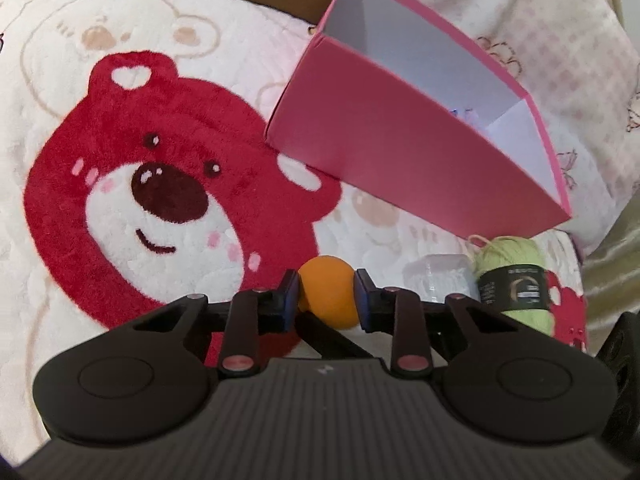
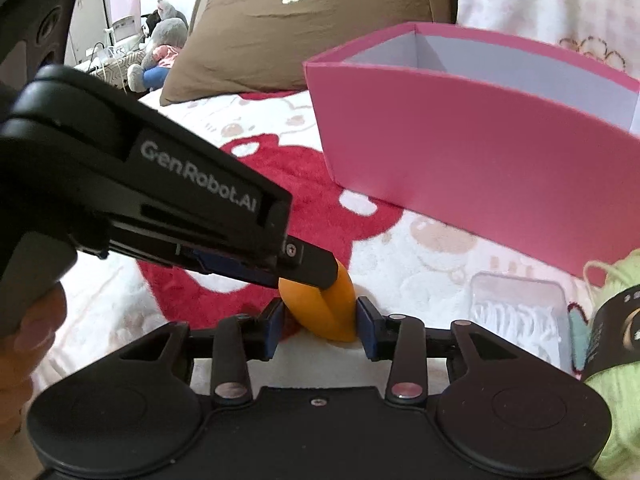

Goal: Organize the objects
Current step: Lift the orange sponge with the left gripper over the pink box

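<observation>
- The orange ball (image 1: 329,294) is being pinched between the blue pads of the left gripper (image 1: 326,298), whose jaws are drawn narrow around it; it is being kept just above the bear-print blanket (image 1: 168,184).
- In the right wrist view, the same ball (image 2: 320,312) is being flanked by the right gripper (image 2: 320,326): its right pad is seen touching the ball, while a small gap is being left at its left pad (so no grip is being made), and the left gripper (image 2: 308,268) is seen reaching in from the upper left.
- The pink box (image 1: 384,140) is being shown open-topped, beyond the ball.
- The green yarn skein (image 1: 516,284) and a clear plastic case (image 1: 436,276) are being shown just right of the ball, near the box.
</observation>
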